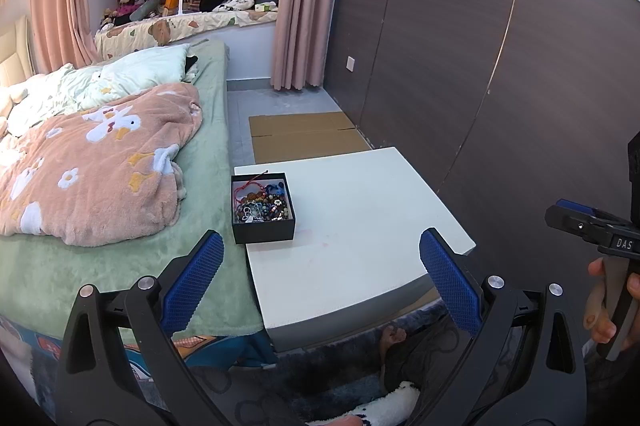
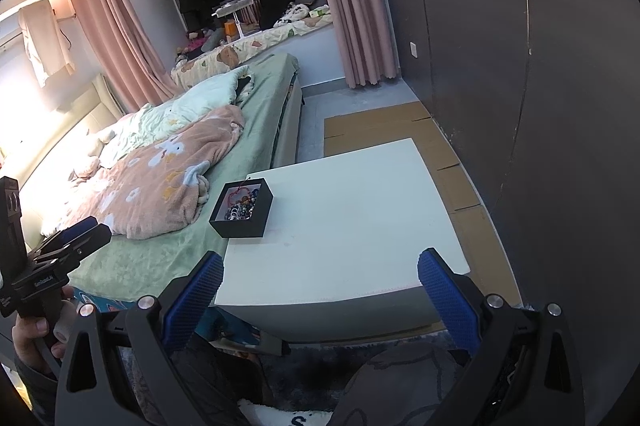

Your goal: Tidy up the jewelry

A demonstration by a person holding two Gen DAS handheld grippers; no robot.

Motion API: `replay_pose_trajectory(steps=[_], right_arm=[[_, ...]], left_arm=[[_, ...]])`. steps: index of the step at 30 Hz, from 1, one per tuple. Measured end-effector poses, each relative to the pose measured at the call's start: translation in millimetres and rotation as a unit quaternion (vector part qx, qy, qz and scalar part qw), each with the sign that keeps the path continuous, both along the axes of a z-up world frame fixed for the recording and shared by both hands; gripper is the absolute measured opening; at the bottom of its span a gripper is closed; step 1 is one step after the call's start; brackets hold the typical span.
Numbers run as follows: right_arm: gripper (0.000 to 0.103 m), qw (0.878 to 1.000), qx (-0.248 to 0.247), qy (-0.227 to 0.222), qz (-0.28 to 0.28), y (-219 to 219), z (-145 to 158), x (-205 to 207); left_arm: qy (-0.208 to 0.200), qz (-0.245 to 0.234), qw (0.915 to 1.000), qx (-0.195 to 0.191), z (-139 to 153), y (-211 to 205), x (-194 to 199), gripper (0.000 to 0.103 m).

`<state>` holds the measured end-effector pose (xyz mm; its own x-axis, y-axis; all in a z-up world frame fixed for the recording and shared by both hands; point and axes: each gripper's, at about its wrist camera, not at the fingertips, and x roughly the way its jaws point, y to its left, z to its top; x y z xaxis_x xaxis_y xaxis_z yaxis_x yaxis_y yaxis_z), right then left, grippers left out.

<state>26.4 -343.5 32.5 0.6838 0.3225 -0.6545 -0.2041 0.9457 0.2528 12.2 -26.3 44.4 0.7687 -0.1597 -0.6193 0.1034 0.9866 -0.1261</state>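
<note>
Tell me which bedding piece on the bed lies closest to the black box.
The pink flowered blanket; the pale green quilt lies farther from the black jewelry box.

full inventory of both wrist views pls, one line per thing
jewelry box: 1, black, open, on the table's left side near the bed
jewelry: a tangled heap, mixed colours with a red cord on top, inside the box
table: 1, white, between bed and wall
bed: 1, green sheet, left of the table
blanket: 1, pink with flowers, on the bed
curtains: pink, either side of the window
cardboard: flattened, brown, on the floor beyond the table
wall panels: dark brown, right side
left gripper: blue pads, open, holding nothing, short of the table's near edge
right gripper: blue pads, open, holding nothing, short of the table's near edge
</note>
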Motion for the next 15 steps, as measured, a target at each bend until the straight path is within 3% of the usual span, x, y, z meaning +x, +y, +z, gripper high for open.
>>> replay_pose_trajectory(steps=[15], right_arm=[[0.095, 1.0, -0.005, -0.002, 0.001, 1.0, -0.3, -2.1]], left_arm=[[-0.005, 0.008, 1.0, -0.001, 3.6, 6.0, -8.6, 0.098]])
